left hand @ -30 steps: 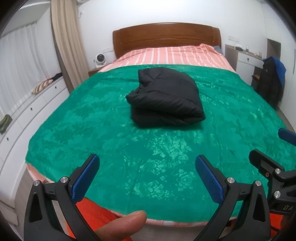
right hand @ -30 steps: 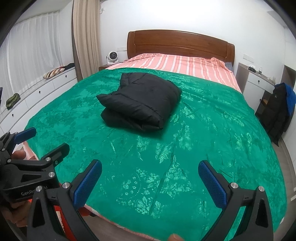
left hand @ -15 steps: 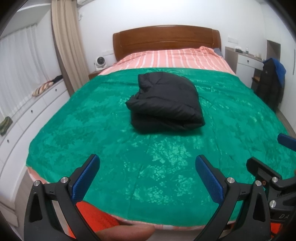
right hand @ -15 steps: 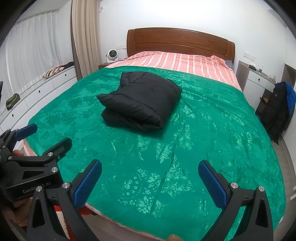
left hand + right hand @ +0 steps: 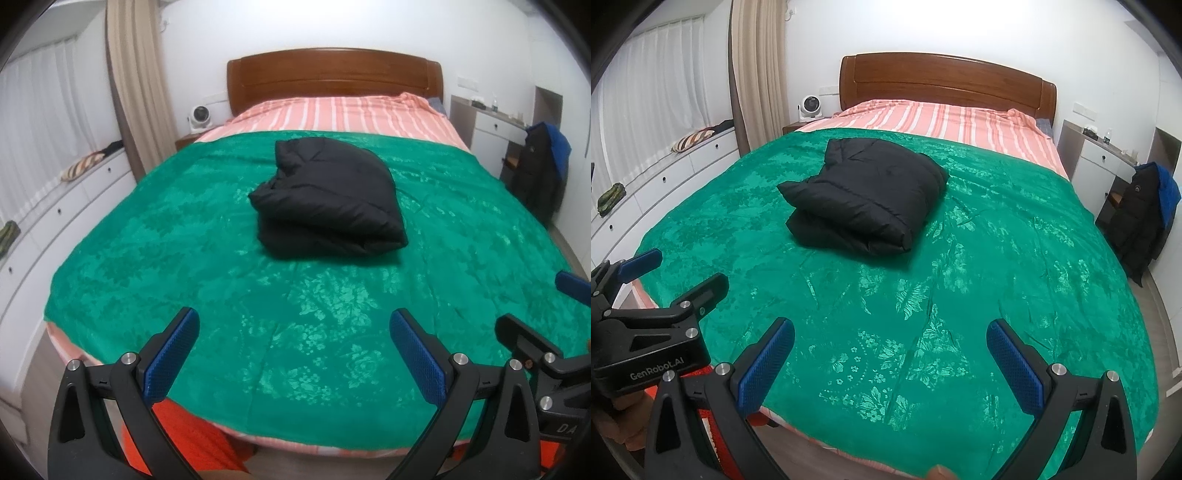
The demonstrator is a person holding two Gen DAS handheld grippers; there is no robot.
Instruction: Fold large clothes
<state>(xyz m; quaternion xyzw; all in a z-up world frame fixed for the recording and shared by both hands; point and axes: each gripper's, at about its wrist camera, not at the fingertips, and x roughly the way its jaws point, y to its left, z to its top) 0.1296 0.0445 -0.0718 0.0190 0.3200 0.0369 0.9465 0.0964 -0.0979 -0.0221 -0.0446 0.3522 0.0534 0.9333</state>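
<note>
A black puffy jacket (image 5: 328, 206) lies folded in a thick bundle in the middle of the green bedspread (image 5: 221, 295); it also shows in the right wrist view (image 5: 864, 199). My left gripper (image 5: 293, 354) is open and empty, held over the foot of the bed, well short of the jacket. My right gripper (image 5: 890, 362) is open and empty too, beside it at the foot of the bed. The left gripper's body shows at the left in the right wrist view (image 5: 650, 325).
A wooden headboard (image 5: 332, 77) and striped pink sheet (image 5: 340, 114) lie at the far end. White drawers (image 5: 55, 206) run along the left wall. A dark coat (image 5: 539, 173) hangs by a white desk (image 5: 491, 122) at the right. A small fan (image 5: 199, 118) stands at the back left.
Both grippers have drawn back a little and risen from the foot of the bed. The jacket has not moved. Both stay open.
</note>
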